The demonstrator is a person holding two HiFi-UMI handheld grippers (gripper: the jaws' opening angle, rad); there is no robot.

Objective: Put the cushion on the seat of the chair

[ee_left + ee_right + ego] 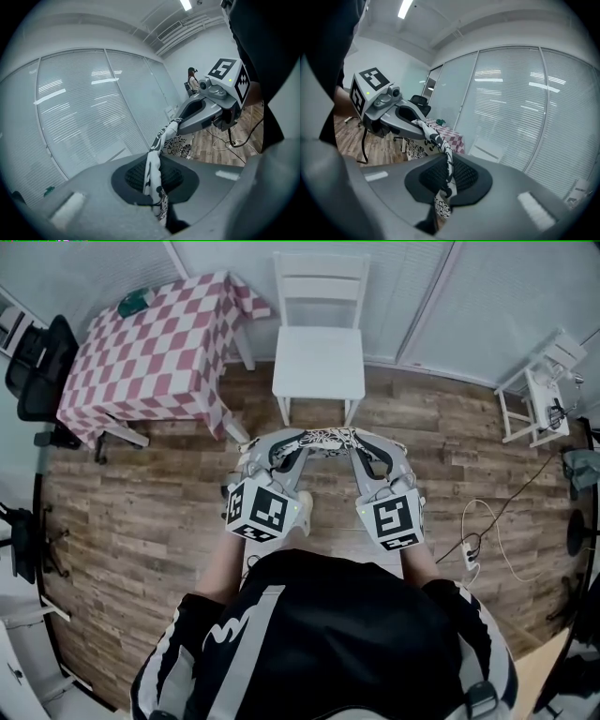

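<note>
— What can't we make out?
— The green thing (136,302) on the checked tabletop (164,362) is too small for us to name.
— And the cushion (323,438)?
— From above we see only its upper edge.

I stand on a wood-plank floor (141,512). At twelve o'clock on it stands the white chair (319,362), its seat towards me. At ten o'clock is a table draped in a red-and-white checked cloth (150,357), with a small green object (134,302) on its far corner. A black office chair (37,371) stands at nine, a white stand (536,404) at two, and a power strip (472,557) lies at three.
</note>
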